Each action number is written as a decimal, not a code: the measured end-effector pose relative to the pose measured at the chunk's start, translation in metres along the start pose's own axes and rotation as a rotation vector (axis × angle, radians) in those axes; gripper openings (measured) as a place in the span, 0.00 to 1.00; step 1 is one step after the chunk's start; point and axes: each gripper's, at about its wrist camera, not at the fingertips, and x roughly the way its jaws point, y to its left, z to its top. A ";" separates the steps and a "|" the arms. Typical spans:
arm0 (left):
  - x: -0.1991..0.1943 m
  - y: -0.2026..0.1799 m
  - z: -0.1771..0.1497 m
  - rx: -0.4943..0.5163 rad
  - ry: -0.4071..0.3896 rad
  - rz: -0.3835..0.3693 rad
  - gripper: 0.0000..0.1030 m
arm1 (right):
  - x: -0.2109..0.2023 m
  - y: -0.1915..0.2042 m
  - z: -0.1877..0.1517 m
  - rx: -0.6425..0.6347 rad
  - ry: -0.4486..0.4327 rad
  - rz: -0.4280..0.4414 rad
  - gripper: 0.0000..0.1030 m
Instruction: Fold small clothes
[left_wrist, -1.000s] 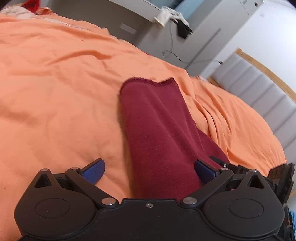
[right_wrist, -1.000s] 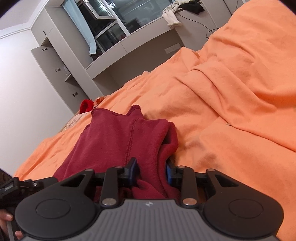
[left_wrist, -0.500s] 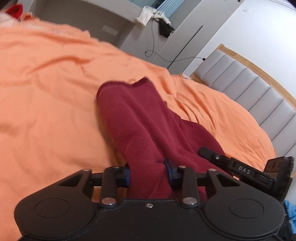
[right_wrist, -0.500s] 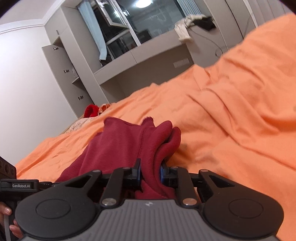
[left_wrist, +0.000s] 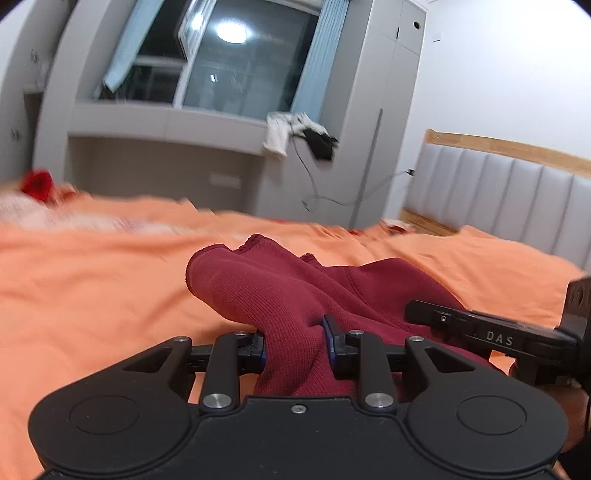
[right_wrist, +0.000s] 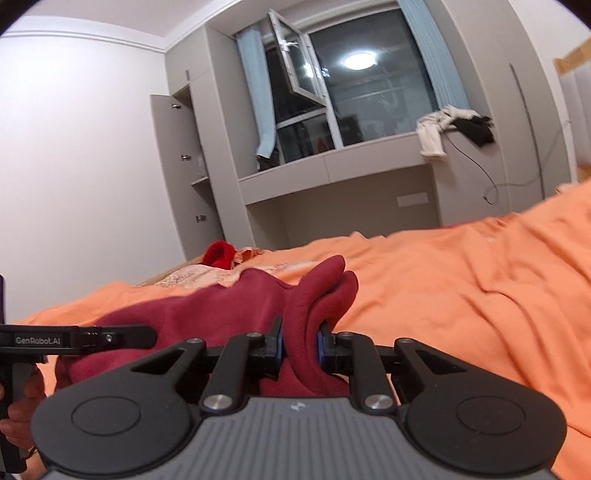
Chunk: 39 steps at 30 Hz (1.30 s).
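A small dark red knit garment (left_wrist: 280, 291) lies on the orange bedsheet (left_wrist: 92, 280). My left gripper (left_wrist: 295, 341) is shut on one bunched end of it, the cloth pinched between the blue pads. My right gripper (right_wrist: 299, 341) is shut on another bunched part of the garment (right_wrist: 221, 314). The right gripper also shows at the right of the left wrist view (left_wrist: 495, 336), and the left gripper at the left of the right wrist view (right_wrist: 74, 338). Both grippers sit close together with the cloth draped between them.
The orange sheet (right_wrist: 480, 295) covers the bed on all sides. A grey padded headboard (left_wrist: 498, 192) stands at the right. A red item (right_wrist: 219, 254) and patterned cloth lie at the far edge. Grey cabinets, a window ledge with clothes (right_wrist: 450, 127) and a cable stand beyond.
My left gripper has closed on the garment. Both grippers have tilted upward with the cloth bunched in them, so the window and cabinets now fill the views.
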 end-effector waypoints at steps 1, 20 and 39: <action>0.000 0.004 0.000 0.011 -0.007 0.025 0.28 | 0.010 0.005 0.000 -0.009 0.000 0.005 0.17; 0.018 0.023 -0.040 0.151 0.152 0.214 0.35 | 0.087 0.019 -0.036 -0.056 0.226 -0.084 0.25; -0.028 0.009 -0.022 0.042 0.064 0.295 0.95 | 0.014 0.018 -0.016 -0.032 0.068 -0.104 0.93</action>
